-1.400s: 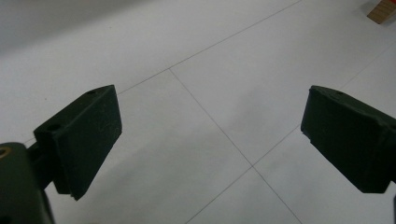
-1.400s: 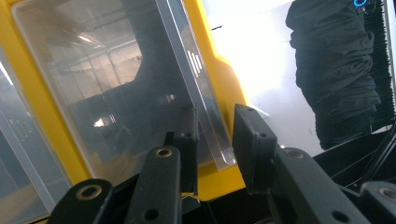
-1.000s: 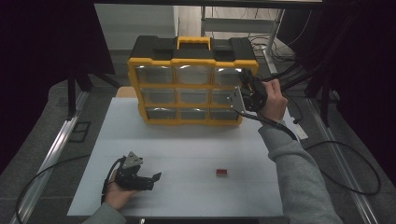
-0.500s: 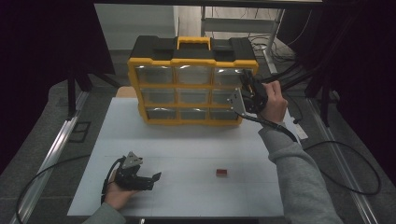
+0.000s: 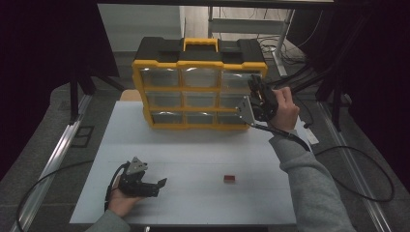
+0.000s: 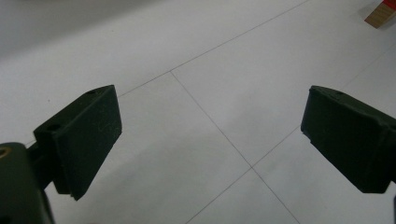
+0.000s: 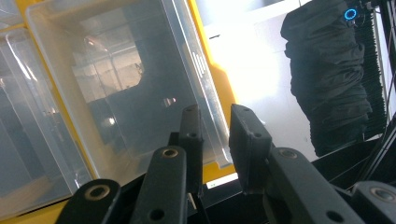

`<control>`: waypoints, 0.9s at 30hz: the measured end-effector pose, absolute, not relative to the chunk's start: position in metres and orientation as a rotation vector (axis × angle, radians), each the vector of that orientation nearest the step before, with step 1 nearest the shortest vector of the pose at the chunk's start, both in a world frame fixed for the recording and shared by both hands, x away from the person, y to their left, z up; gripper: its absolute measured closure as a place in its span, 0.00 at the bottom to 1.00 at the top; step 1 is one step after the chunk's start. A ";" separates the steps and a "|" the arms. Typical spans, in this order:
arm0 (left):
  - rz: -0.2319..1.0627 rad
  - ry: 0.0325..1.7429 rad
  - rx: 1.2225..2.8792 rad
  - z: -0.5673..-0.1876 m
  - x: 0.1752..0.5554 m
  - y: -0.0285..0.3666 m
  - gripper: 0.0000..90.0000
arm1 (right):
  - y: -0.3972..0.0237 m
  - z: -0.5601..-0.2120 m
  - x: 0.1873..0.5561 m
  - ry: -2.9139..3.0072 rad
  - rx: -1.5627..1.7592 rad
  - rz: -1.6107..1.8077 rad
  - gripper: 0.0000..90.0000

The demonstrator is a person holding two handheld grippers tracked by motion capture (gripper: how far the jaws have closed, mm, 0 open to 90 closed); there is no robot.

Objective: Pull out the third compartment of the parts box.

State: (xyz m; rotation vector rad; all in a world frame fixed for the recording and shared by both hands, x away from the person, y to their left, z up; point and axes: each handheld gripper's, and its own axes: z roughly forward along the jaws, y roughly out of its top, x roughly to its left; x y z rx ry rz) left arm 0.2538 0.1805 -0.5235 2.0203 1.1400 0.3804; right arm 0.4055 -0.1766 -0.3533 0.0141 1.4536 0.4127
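A yellow and black organizer case (image 5: 199,84) stands upright near the far edge of the white table (image 5: 193,154), a little right of its middle. It has a yellow carry handle on top and a front made of nine clear plastic bins in three rows of three, framed in yellow.

The right hand-held gripper (image 5: 256,94) is raised at the case's right side, against the right-hand column of bins. In the right gripper view, its two black jaws stand narrowly apart with the raised rim of a clear bin (image 7: 126,84) between them; whether the pads actually press on that rim cannot be told. The bin is see-through and glossy, with a small ribbed grip mark near its edge.

The left hand-held gripper (image 5: 154,186) lies low near the table's front-left corner, held in the person's left hand (image 5: 123,200), jaws spread wide over bare table with nothing between them.

A small dark red block (image 5: 229,179) lies alone on the table towards the front edge, right of centre, well apart from both grippers and the case. Black cables trail off the table on either side.
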 end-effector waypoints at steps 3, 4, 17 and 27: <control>0.381 1.140 2.018 -0.523 0.254 0.180 0.06 | -0.177 -0.354 0.403 1.451 0.013 0.416 0.83; 0.384 1.139 2.022 -0.523 0.254 0.181 0.06 | -0.178 -0.354 0.402 1.450 0.011 0.419 0.83; 0.386 1.138 2.018 -0.523 0.254 0.181 0.06 | -0.180 -0.356 0.397 1.446 0.011 0.430 0.83; 0.392 1.134 2.018 -0.523 0.254 0.181 0.06 | -0.179 -0.357 0.394 1.444 0.018 0.431 0.83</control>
